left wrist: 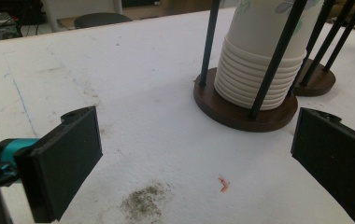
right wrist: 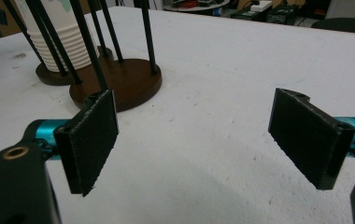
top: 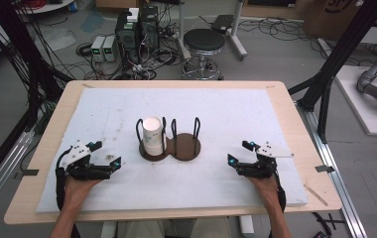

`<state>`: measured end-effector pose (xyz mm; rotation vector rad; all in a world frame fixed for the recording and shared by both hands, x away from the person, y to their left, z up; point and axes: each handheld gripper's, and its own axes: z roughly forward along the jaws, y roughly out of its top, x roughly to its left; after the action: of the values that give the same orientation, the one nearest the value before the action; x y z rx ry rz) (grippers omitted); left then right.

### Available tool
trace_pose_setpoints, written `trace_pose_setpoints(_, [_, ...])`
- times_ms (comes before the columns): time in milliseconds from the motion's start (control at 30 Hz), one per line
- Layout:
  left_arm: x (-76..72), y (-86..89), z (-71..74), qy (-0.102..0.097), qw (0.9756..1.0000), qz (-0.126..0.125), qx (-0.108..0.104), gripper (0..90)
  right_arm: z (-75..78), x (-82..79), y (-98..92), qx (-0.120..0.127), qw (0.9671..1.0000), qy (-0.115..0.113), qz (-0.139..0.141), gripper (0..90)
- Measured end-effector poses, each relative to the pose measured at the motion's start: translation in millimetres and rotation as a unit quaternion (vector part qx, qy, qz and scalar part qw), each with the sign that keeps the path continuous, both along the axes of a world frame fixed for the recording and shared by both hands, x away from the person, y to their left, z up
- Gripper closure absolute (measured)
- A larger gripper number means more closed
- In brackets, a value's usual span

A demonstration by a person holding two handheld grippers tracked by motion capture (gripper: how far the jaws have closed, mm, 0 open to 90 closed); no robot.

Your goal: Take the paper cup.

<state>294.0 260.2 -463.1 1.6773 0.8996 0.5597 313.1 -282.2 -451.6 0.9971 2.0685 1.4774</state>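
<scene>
Middle of the tabletop: a dark wooden cup holder [top: 170,148] with two round bases joined side by side, thin black rods rising in loops around each. In the left base, a stack of white paper cups [top: 153,135], upright, nested, rolled rims bunched near the bottom, a faint green print on the top cup as seen in the left gripper view. Right base [top: 187,148] bare wood between its rods.

Left gripper [top: 105,154] near the front left corner of the white foam mat [top: 226,114], held low in the person's left hand [top: 77,191], pointing inward toward the cup-filled side of the holder. Jaws spread wide, nothing between them, just bare mat. Well apart from the holder, not touching it.

Right gripper [top: 239,152] toward the front right of the mat, in the right hand [top: 266,188], likewise aimed inward at the holder's bare side. Jaws also wide apart, nothing gripped, clear of the rods and base.

In the left gripper view, below the jaws: a dark smudge of grit [left wrist: 145,201] and a small orange scrap [left wrist: 223,184] on the mat, both near the front edge. Mat itself scuffed and speckled, lying on a pale wooden table [top: 295,124] with its border showing all round.
</scene>
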Motion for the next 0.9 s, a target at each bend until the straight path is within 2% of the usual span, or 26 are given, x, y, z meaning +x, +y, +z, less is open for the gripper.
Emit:
trace_pose_setpoints(133, [0.3, 0.3, 0.1, 0.002, 1.0, -0.002, 0.0, 1.7, 0.0, 1.2, -0.3, 0.003, 1.0, 0.007, 0.001, 16.3])
trace_pose_setpoints(500, [0.7, 1.0, 0.0, 0.003, 1.0, -0.003, -0.005, 1.7, 0.0, 1.0, -0.2, 0.002, 1.0, 0.006, 0.001, 16.4])
trace_pose_setpoints(667, [2.5, 1.4, 0.0, 0.011, 0.9999, -0.003, -0.007, 1.7, 0.0, 0.8, -0.2, 0.001, 1.0, 0.005, 0.001, 16.3])
trace_pose_setpoints(900, [2.8, 2.1, 0.6, 0.013, 0.9999, -0.004, -0.009, 1.7, 0.0, 0.5, -0.4, 0.002, 1.0, 0.005, 0.0, 16.3])
